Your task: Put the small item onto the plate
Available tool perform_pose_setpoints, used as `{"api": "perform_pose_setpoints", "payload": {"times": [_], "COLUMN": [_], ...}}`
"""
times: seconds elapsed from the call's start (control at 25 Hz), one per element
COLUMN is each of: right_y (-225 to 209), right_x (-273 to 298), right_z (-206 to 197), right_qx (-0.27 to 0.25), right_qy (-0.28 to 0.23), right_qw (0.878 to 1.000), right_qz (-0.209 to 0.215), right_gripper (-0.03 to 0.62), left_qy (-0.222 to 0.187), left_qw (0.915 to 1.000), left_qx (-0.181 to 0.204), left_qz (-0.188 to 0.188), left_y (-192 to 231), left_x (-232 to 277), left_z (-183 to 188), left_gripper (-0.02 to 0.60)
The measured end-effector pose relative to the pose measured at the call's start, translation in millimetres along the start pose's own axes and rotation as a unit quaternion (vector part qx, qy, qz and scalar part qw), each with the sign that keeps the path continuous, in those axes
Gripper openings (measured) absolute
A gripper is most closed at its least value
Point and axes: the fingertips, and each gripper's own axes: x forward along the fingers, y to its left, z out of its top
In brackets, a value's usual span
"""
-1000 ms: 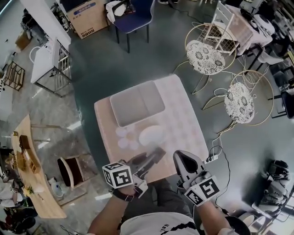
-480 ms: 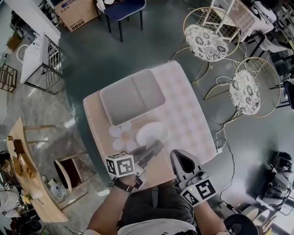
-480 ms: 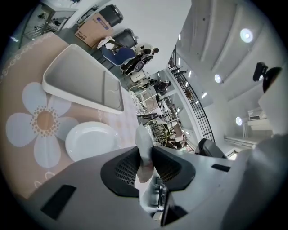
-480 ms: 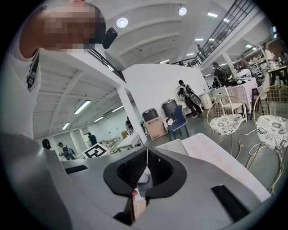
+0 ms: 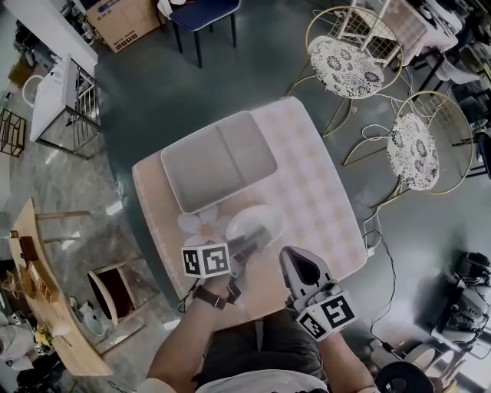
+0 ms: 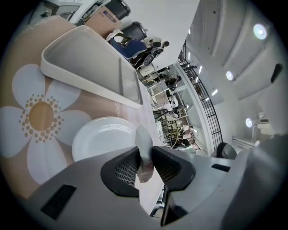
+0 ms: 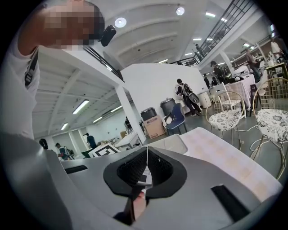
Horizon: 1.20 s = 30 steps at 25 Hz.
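A white round plate [image 5: 257, 223] lies on the table near its front edge; it also shows in the left gripper view, plate [image 6: 101, 137]. My left gripper [image 5: 252, 244] reaches over the plate's near rim and is shut on a small grey, flat item [image 6: 143, 139], which sticks out past the jaws above the plate's right edge. The left gripper [image 6: 145, 156] holds the item upright between its pads. My right gripper [image 5: 301, 270] hovers over the table's front right part, apart from the plate. The right gripper [image 7: 146, 173] is shut with nothing between its jaws.
A grey two-part tray [image 5: 219, 160] sits behind the plate, and a flower-shaped mat [image 5: 192, 223] lies to the plate's left. The checked tablecloth [image 5: 318, 192] covers the table. Two round wire chairs [image 5: 349, 61] stand at the far right, and a blue chair [image 5: 201, 14] behind.
My left gripper has moved forward with the item, from the table's front edge to over the plate's near rim. The right gripper has held about the same place.
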Motion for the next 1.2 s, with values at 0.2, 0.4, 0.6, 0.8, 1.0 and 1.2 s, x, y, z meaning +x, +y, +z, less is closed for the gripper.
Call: {"api": "perform_pose_setpoints", "payload": {"times": [0.2,0.4,0.6,0.8,1.0,1.2], "right_y": [-3.4,-4.2,-3.0,-6.8,1.0,0.8], "right_x": [-0.9,-5.3,-6.1,9.9,46.8,71.8], "right_z": [-2.3,2.7,8.6,-8.8,-28.6,-44.8], "right_qx": [0.004,0.008,0.006,0.007,-0.024,-0.042], "right_qy": [-0.004,-0.01,-0.016,0.001,0.022,0.037], "right_qw": [1.0,1.0,1.0,1.0,0.999,0.998], "right_qz": [0.0,0.003,0.01,0.021,0.031,0.014], "right_gripper": [0.015,0.015,0.015,0.015,0.015,0.015], "left_qy": [0.009,0.014,0.016,0.001,-0.009,-0.022], "left_qw": [0.9993,0.9968,0.9948,0.9947,0.9939,0.9932], "left_qx": [-0.015,-0.041,-0.059,-0.069,-0.08,-0.092], "left_qz": [0.032,0.067,0.081,0.077,0.076,0.068], "left_y": [19.6,35.3,44.1,46.4,48.4,48.3], "left_x": [8.2,13.7,16.2,19.4,21.1,18.0], "left_z": [1.5,0.7,3.9,6.4,6.2,5.3], "left_gripper": [0.092,0.094,0.098,0.115,0.144,0.144]}}
